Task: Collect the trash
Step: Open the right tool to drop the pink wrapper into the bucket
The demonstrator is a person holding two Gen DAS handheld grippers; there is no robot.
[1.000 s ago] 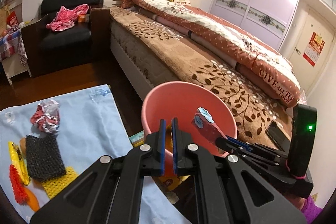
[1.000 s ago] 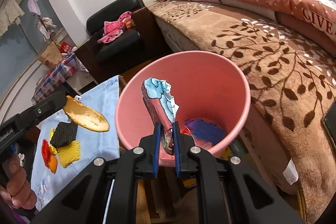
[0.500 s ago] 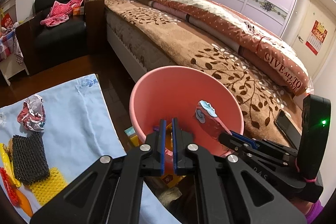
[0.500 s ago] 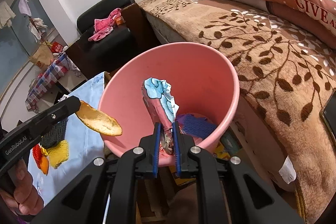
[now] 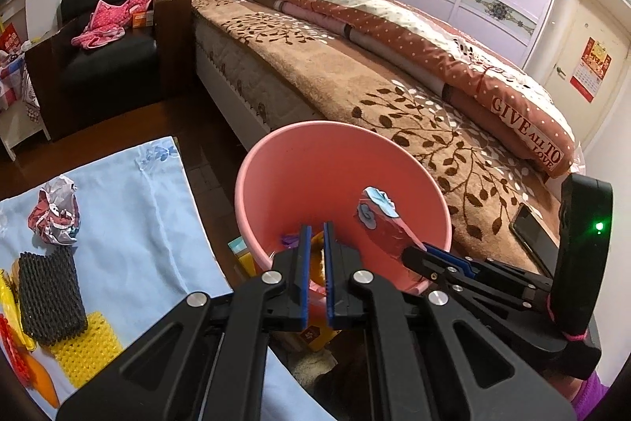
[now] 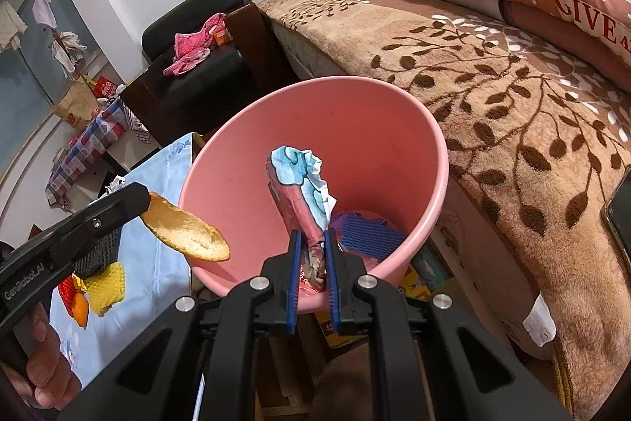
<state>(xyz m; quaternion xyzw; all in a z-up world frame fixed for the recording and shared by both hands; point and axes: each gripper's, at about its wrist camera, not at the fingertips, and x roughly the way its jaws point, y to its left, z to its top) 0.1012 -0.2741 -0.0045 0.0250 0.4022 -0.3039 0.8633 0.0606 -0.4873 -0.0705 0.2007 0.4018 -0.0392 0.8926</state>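
A pink bucket [image 5: 244, 184] [image 6: 441, 152] stands beside the bed, with blue netting [image 6: 370, 231] in its bottom. My right gripper [image 6: 313, 235] [image 5: 414, 251] is shut on a crumpled pink-and-blue wrapper [image 6: 303, 184] [image 5: 378, 219], held upright over the bucket's mouth. My left gripper [image 5: 317, 227] [image 6: 134, 200] hovers at the bucket's near-left rim with its jaws opening. An orange peel [image 6: 185, 227] [image 5: 317, 259] still sticks out from its tips over the rim. On the blue cloth [image 5: 130, 223] lie a crumpled wrapper [image 5: 55, 212], a black foam net [image 5: 49, 298] and a yellow foam net [image 5: 86, 346].
A bed with a brown leaf blanket [image 5: 355, 73] runs along the right, with a phone [image 5: 536, 235] near its edge. A black armchair [image 5: 110, 58] with pink clothes stands at the back left. Boxes [image 5: 315, 334] lie on the floor under the bucket.
My left gripper came closer to the bucket with the peel, then stopped, and its jaw gap has widened a little. The right gripper and its wrapper have hardly moved.
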